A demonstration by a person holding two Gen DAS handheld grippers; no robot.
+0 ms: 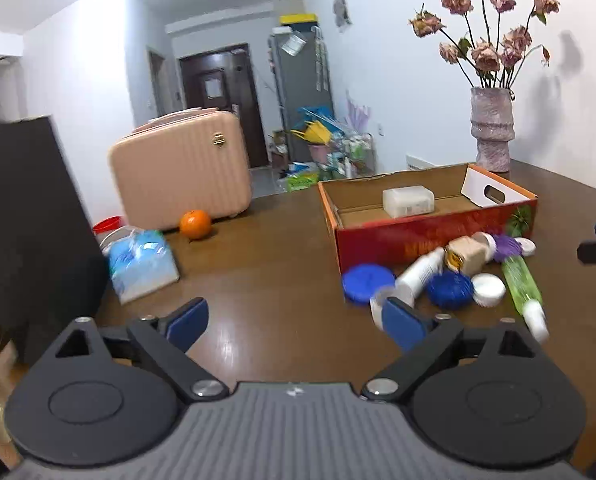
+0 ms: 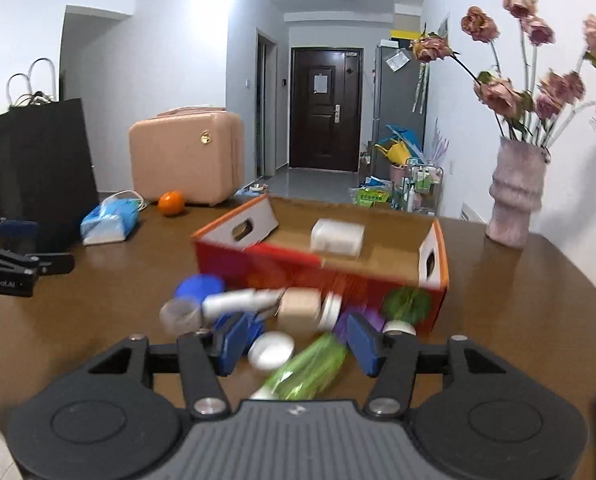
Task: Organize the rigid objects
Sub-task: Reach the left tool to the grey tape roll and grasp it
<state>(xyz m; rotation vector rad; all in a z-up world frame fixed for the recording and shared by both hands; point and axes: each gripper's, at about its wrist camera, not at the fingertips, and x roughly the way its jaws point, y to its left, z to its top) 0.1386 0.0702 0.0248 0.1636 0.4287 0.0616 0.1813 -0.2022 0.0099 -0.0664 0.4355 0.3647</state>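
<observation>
A red cardboard box (image 1: 429,236) (image 2: 298,268) stands open on the brown table with one translucent white container (image 1: 407,200) (image 2: 337,237) inside. In front of it lies a pile: blue lids (image 1: 367,282), a white tube (image 1: 419,270), a beige jar (image 1: 467,256) (image 2: 299,306), a white lid (image 1: 487,288) (image 2: 270,350) and a green bottle (image 1: 521,280) (image 2: 309,368). My left gripper (image 1: 296,322) is open and empty, left of the pile. My right gripper (image 2: 298,346) is open, its fingers either side of the white lid and green bottle; I cannot tell if they touch.
A pink vase of dried roses (image 1: 491,128) (image 2: 515,196) stands behind the box. An orange (image 1: 195,224), a tissue pack (image 1: 142,264) and a pink suitcase (image 1: 182,172) sit at the far left. A black bag (image 2: 42,168) stands at the left edge.
</observation>
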